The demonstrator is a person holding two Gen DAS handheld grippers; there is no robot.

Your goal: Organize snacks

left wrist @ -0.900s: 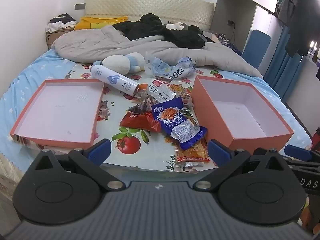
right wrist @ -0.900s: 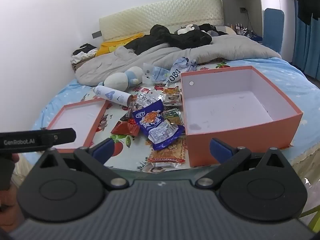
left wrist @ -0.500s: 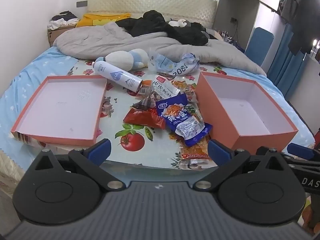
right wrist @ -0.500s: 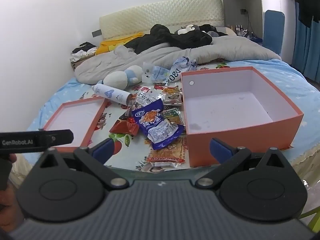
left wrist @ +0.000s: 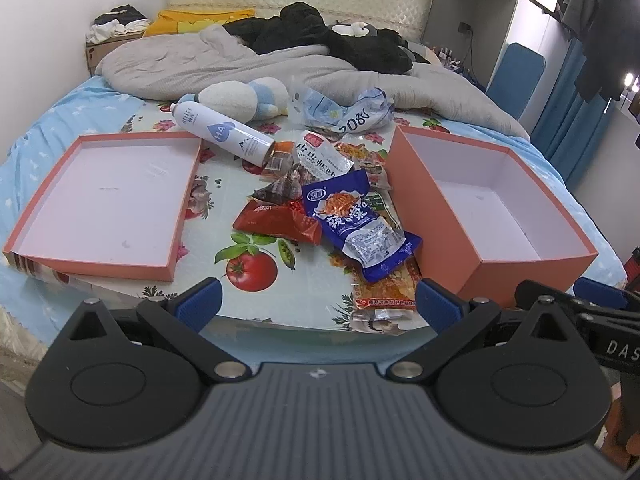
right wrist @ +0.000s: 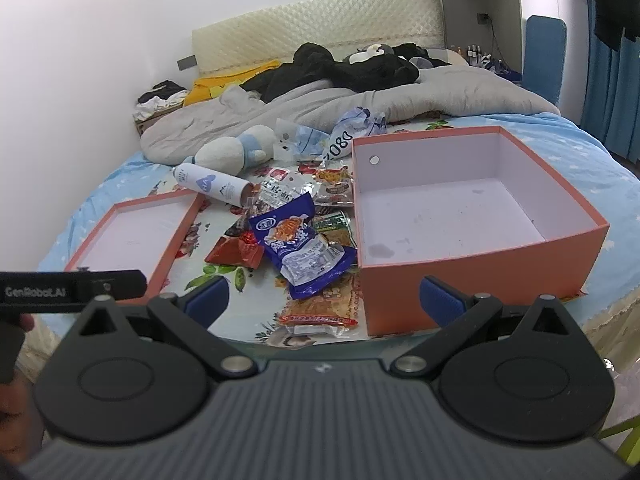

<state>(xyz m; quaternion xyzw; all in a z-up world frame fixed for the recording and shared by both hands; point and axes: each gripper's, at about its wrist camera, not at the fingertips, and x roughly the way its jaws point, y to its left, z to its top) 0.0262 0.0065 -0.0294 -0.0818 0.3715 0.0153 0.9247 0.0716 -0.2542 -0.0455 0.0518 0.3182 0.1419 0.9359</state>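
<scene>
A deep orange box (left wrist: 436, 200) with a white inside sits at right; its shallow lid (left wrist: 176, 248) lies at left; between them a heap of snack packets, a glossy blue packet (left wrist: 352, 224) on top; left gripper (left wrist: 316, 300) and right gripper (right wrist: 324, 296) hover near, both spread wide, grasping nothing.

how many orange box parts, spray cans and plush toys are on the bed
orange box parts: 2, the deep box and the shallow lid
spray cans: 1, the white can lying on its side
plush toys: 1, the white and blue plush
total: 4
</scene>
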